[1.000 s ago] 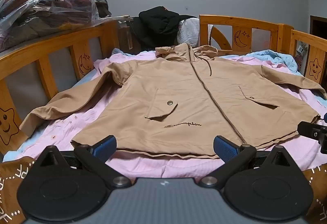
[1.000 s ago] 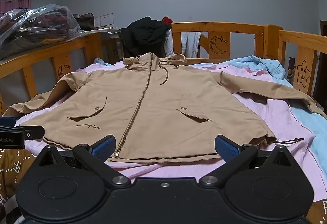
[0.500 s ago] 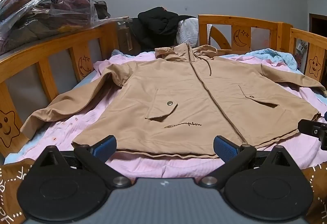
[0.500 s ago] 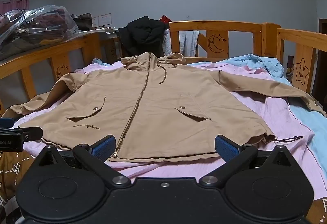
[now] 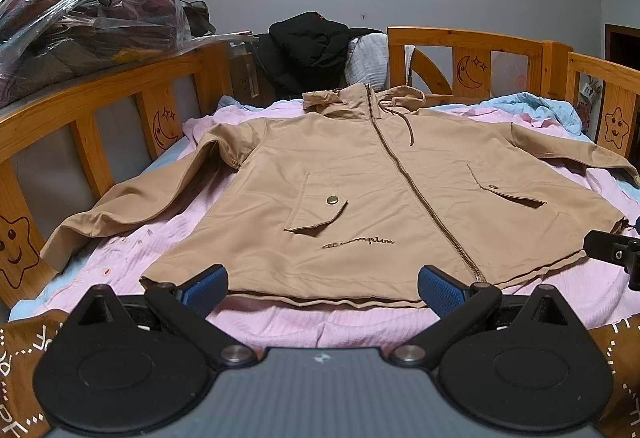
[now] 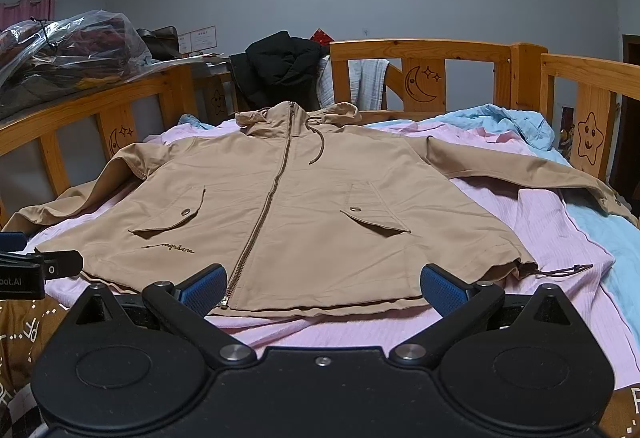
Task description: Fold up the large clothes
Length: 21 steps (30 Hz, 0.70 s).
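Left wrist: tan zipped jacket (image 5: pixel 360 190) spread flat, sleeves out.

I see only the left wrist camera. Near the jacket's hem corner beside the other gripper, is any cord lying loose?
Observer: Yes, a brown drawcord trails from the hem corner of the tan jacket onto the pink sheet.
Operator: Is the right gripper open?
Observer: Yes, the right gripper is wide open, holding nothing.
Operator: Where does the sleeve on that side end?
Observer: Its cuff lies on the blue blanket, near the star-carved rail.
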{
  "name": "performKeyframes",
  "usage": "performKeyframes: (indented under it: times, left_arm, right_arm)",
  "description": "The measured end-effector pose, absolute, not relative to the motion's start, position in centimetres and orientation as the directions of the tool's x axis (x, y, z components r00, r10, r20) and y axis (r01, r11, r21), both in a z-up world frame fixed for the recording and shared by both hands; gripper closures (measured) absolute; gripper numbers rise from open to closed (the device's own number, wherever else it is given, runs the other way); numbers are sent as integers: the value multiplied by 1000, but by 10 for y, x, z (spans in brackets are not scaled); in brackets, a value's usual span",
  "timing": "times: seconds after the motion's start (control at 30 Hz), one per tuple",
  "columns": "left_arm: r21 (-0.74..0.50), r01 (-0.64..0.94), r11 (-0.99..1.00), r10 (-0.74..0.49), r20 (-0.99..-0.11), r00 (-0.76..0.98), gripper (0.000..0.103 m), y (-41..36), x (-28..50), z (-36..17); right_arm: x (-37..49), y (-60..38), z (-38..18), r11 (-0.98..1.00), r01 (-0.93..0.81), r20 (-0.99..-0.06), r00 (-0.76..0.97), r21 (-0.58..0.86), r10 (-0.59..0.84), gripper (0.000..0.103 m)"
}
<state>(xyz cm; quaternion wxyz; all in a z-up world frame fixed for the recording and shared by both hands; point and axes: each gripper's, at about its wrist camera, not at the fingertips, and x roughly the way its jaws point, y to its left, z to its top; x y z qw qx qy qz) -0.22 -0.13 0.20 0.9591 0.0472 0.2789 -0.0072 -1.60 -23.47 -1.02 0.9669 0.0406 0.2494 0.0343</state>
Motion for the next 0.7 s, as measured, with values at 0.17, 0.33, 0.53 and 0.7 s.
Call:
performKeyframes:
  times: [0.17, 0.33, 0.53, 0.7]
  left_arm:
    - [89, 42, 995, 13, -536, 844, 0, -1, -2, 1]
    - [90, 42, 995, 13, -537, 843, 0, -2, -2, 1]
    - [99, 40, 994, 20, -536, 844, 0, 0, -3, 0]
    - [101, 40, 994, 20, -536, 844, 0, 0, -3, 1]
  right_arm:
    - [-16, -235, -10, 994, -46, -480, 873, 96, 86, 0]
    - [-16, -235, -10, 994, -46, -480, 873, 97, 87, 0]
    - [-16, -236, -11, 994, -45, -481, 872, 98, 87, 0]
    - [-16, -240, -12, 994, -44, -481, 873, 100, 87, 0]
